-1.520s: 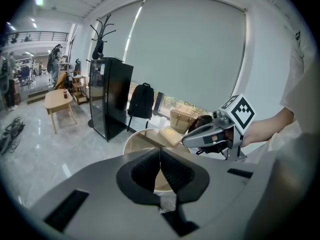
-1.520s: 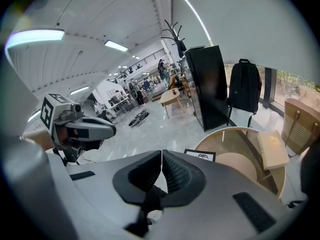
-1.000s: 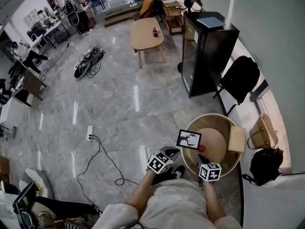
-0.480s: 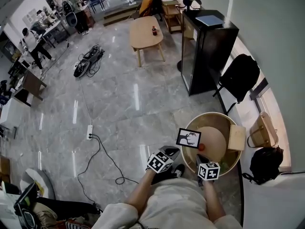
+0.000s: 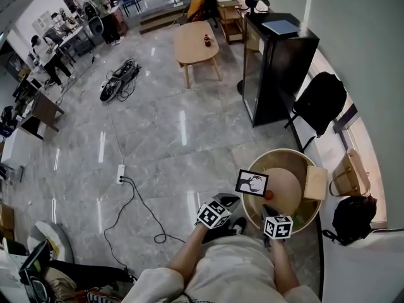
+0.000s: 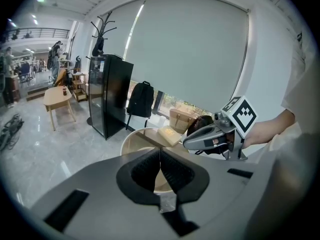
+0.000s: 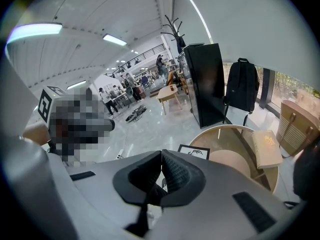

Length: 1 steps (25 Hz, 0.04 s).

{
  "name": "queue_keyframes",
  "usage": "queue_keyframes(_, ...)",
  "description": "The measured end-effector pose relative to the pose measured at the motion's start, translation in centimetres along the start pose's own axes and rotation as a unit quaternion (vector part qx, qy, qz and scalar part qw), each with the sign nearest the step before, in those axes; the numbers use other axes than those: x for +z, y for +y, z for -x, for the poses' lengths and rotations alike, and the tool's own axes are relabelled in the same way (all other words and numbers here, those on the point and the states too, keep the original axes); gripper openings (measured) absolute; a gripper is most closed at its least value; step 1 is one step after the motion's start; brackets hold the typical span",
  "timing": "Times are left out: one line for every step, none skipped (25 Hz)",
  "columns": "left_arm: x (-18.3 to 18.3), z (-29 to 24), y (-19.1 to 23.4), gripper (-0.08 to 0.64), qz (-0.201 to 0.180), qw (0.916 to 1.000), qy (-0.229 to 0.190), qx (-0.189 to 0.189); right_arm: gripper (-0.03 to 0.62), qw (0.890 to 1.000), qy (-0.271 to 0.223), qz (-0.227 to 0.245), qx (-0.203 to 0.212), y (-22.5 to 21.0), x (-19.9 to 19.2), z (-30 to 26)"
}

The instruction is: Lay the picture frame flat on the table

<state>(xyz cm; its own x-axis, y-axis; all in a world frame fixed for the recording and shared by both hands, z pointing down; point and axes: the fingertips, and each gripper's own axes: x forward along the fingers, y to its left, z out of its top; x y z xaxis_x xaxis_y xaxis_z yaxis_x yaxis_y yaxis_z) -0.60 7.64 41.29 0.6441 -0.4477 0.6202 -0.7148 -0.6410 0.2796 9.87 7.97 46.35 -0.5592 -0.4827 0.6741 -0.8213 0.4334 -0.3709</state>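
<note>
The left gripper point(image 5: 228, 200) and right gripper point(image 5: 266, 212), both closed on nothing, hover near the picture frame point(image 5: 252, 183) propped at the worktop point(image 5: 278, 153) rim, probably poised to tip it flat.

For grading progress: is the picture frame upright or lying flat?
Apparently flat: the picture frame shows its whole face to the head view, at the round table's near rim; a slight tilt cannot be excluded.

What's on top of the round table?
On the round table: the picture frame at its left rim, a small red object beside it, a tan box at the right rim. The right gripper covers its near edge.
</note>
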Motion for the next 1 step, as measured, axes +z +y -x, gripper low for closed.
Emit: queue_keyframes(0.01,0.00,0.02,0.021,0.000,1.0000,0.000,0.000,0.034,1.000,0.000,0.000,0.000,0.01,0.02,-0.01)
